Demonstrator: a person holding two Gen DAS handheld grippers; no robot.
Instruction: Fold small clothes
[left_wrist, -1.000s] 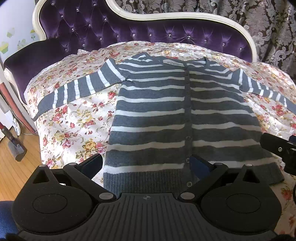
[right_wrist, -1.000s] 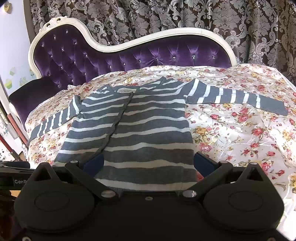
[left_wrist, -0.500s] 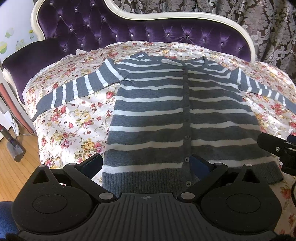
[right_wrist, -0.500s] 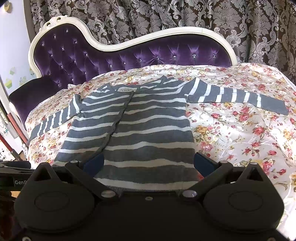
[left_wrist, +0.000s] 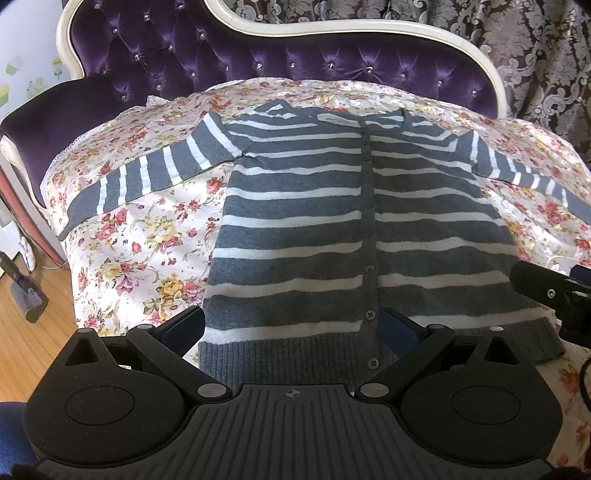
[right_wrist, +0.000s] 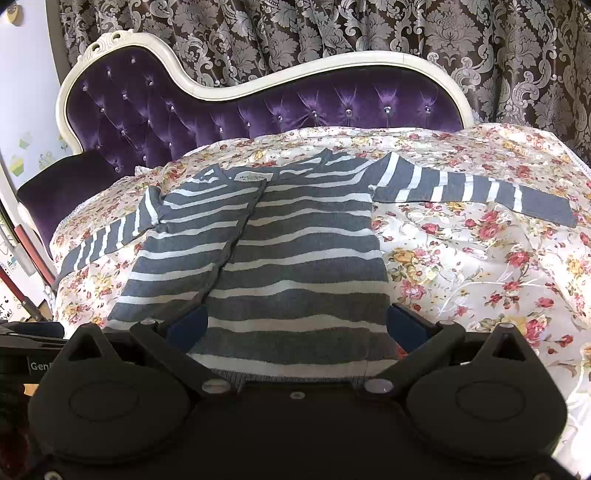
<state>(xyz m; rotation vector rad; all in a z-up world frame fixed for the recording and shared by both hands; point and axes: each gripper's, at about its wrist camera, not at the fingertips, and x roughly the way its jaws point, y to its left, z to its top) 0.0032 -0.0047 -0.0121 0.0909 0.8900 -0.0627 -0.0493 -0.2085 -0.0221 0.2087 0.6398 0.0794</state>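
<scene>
- Left wrist view: left gripper (left_wrist: 291, 328) held low at the near edge of the bed, aimed toward the far headboard (left_wrist: 280, 55); jaws spread wide apart, gripping nothing.
- Grey-and-white striped cardigan (left_wrist: 295, 229) lies flat, buttoned, on the floral bedspread (left_wrist: 129, 251). Its ribbed hem (left_wrist: 280, 358) sits between the two blue fingertips (left_wrist: 184, 328); contact cannot be told.
- Left sleeve (left_wrist: 147, 177) stretches out to the left; right sleeve (left_wrist: 517, 173) runs off to the right.
- Part of the other tool's black body shows at the right edge, near the hem's right corner.
- Right wrist view: right gripper (right_wrist: 295, 325) level at the near edge, pointing the same way; jaws wide apart, empty.
- Cardigan's right half fills the gap between these fingers, hem nearest the tool.
- Patterned curtain (right_wrist: 332, 33) hangs behind the headboard.
</scene>
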